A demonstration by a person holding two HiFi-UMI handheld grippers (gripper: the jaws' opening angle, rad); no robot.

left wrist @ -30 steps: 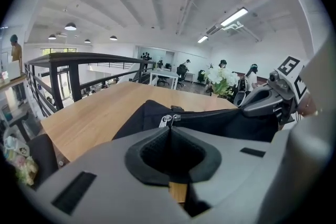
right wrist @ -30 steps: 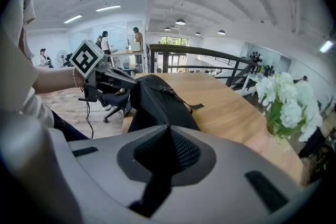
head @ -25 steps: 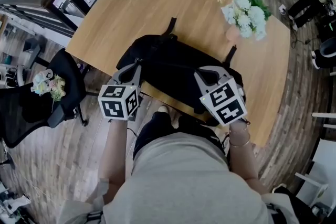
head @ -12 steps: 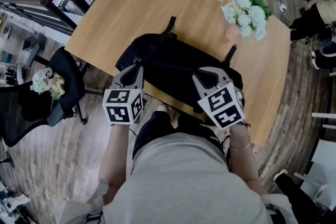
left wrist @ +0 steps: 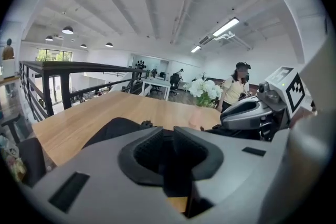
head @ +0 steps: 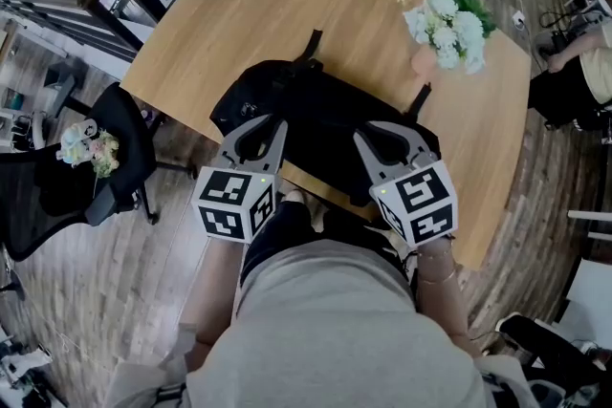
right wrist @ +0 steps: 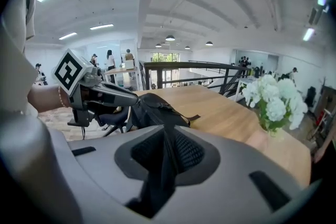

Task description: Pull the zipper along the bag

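Note:
A black bag (head: 316, 115) lies along the near edge of the wooden table (head: 239, 14); its zipper is too small to make out. My left gripper (head: 263, 122) hovers above the bag's left part, its jaws a narrow gap apart and empty; the same gap shows in the left gripper view (left wrist: 168, 131). My right gripper (head: 382, 127) hangs over the bag's right end. Its jaws have just been opening and stand slightly apart (right wrist: 165, 132) with nothing between them. The bag (right wrist: 152, 107) also appears past the jaws in the right gripper view.
A bunch of white flowers (head: 448, 29) in a pink vase stands on the table's far right. A black office chair (head: 105, 158) sits on the floor to the left. The table's near edge runs just under both grippers. A person (left wrist: 235, 89) stands beyond the table.
My left gripper has come up off the bag's left end and shifted right, looking larger now. The right gripper has stayed in place and turned a little.

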